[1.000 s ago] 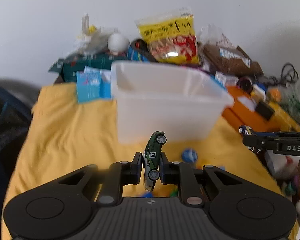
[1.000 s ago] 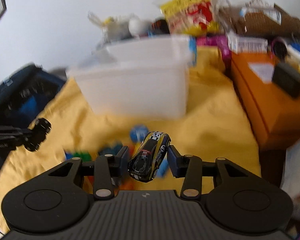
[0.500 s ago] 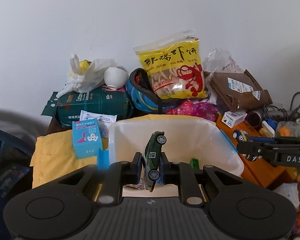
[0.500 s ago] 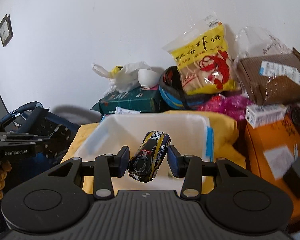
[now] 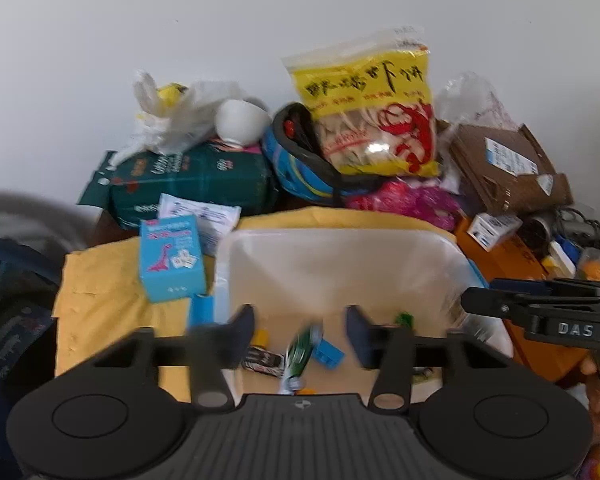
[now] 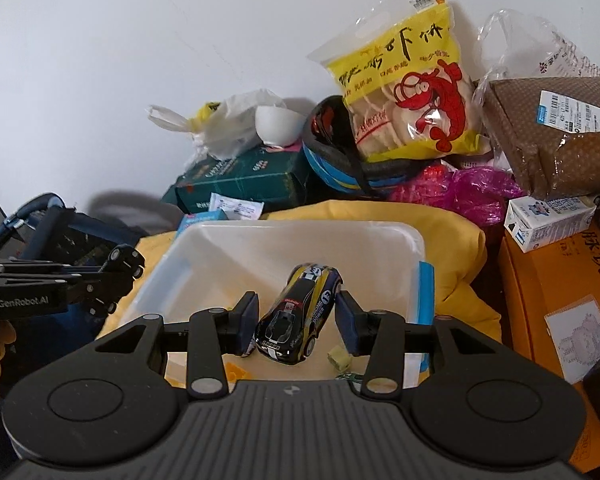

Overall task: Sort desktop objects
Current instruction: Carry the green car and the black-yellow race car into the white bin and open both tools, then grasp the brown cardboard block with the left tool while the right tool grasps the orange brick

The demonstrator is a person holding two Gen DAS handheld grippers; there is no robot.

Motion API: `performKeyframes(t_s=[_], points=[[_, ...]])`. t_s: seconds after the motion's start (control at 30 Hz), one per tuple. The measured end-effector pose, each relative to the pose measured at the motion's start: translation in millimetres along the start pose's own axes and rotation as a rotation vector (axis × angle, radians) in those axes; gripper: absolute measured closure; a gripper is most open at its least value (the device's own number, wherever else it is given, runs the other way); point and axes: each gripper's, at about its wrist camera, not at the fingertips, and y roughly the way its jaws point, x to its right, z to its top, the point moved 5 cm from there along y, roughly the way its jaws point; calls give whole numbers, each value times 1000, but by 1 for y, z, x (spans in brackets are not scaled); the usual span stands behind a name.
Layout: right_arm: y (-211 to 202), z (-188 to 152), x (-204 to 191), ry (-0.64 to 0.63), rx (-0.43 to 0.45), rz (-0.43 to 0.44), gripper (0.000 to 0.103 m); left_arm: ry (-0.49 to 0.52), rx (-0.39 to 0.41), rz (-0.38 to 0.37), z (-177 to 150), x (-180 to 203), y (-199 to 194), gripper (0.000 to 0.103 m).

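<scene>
A white plastic bin stands on the yellow cloth, and both grippers hover over it. My left gripper is open; the green toy car is blurred below its jaws, over the bin floor. My right gripper has its jaws spread, with gaps on both sides of the black and yellow toy car between them, above the bin. Small toys lie in the bin: a blue brick and a dark car.
Behind the bin is a pile: a yellow snack bag, a green box, a blue helmet, a brown parcel. A blue card box stands left of the bin; an orange box stands to its right.
Both grippers rose from the cloth to above the bin. The left jaws opened and the green car dropped out. The right jaws widened around the black and yellow car.
</scene>
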Motion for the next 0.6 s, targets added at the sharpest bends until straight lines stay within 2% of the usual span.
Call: performKeyframes(t_s=[0.07, 0.17, 0.3, 0.43, 0.6], points=[[1, 1, -1, 3, 11, 4, 46, 15, 10, -1, -6, -1, -2, 46], [-5, -5, -4, -15, 22, 10, 46, 38, 31, -4, -19, -3, -10, 46], [-26, -30, -14, -63, 47, 36, 46, 90, 63, -48, -63, 0, -33, 46], [-47, -88, -23, -124, 30, 46, 45, 136, 37, -61, -135, 7, -52, 46], [-48, -184, -31, -176, -104, 45, 47, 105, -31, -88, -215, 22, -63, 46]])
